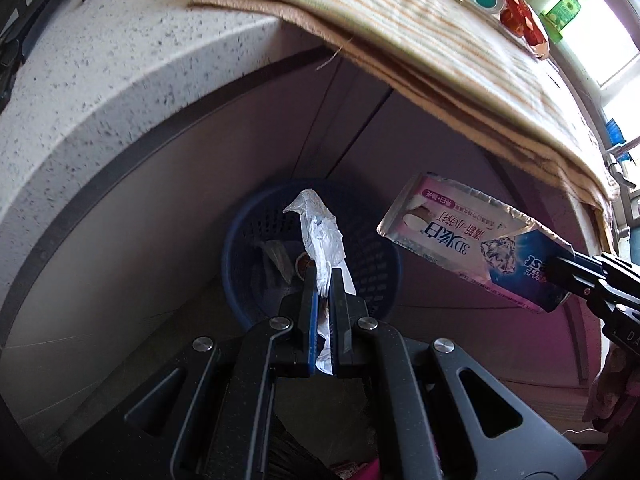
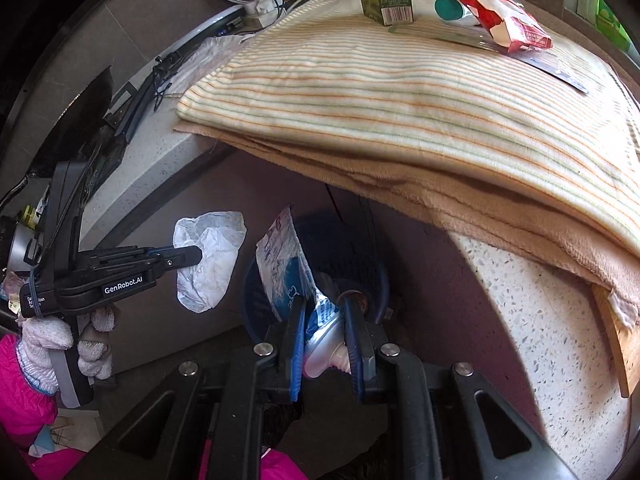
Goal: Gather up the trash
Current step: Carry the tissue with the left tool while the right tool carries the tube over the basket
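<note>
Tongs clamped on trash: left tongs (image 1: pixel 325 280) on crumpled white wrapper (image 1: pixel 320 232), right tongs (image 2: pixel 325 312) on toothpaste tube (image 2: pixel 286 264), above blue basket (image 1: pixel 372 248). Overhead, worktop (image 1: pixel 100 92) under striped towel (image 2: pixel 380 92).

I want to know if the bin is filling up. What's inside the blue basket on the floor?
Inside the blue basket a few scraps show, one a clear wrapper. The held white crumpled paper and toothpaste tube cover the rest.

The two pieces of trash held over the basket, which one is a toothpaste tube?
The one in the right gripper: the flattened toothpaste tube, printed pink and blue. The left gripper holds a plain crumpled white wrapper.
</note>
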A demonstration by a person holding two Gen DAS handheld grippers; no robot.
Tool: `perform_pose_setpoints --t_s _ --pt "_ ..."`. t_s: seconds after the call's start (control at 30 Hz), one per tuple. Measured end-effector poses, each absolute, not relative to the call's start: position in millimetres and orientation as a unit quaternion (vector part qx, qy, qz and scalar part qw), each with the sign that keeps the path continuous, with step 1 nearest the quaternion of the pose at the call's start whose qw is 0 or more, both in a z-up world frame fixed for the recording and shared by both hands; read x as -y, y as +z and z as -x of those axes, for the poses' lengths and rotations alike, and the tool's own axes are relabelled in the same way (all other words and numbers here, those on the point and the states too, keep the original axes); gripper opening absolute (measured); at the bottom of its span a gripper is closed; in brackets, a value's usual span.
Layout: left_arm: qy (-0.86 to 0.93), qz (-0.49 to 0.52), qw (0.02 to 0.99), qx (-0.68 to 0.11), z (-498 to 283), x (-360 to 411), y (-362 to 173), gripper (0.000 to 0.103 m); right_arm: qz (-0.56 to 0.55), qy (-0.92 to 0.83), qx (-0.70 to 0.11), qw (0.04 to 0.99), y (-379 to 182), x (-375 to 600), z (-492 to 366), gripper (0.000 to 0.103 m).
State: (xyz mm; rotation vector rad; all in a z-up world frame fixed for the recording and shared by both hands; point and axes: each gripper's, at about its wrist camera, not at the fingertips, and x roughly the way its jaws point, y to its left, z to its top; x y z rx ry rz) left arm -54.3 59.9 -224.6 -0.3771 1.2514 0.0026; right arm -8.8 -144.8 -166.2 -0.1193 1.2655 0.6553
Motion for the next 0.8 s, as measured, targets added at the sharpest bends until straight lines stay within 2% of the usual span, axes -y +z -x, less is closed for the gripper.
perform_pose_setpoints --t_s 0.43,0.8 --pt "0.008 0.156 0.766 -0.624 44.7 -43.3 -282.1 0.002 0.099 0.277 -0.601 0.743 -210.7 121.1 5.8 0.018" --pt "0.011 0.138 0.755 -0.640 44.6 -36.8 -304.5 0.002 0.121 0.263 -0.609 0.739 -232.9 97.3 -6.6 0.018"
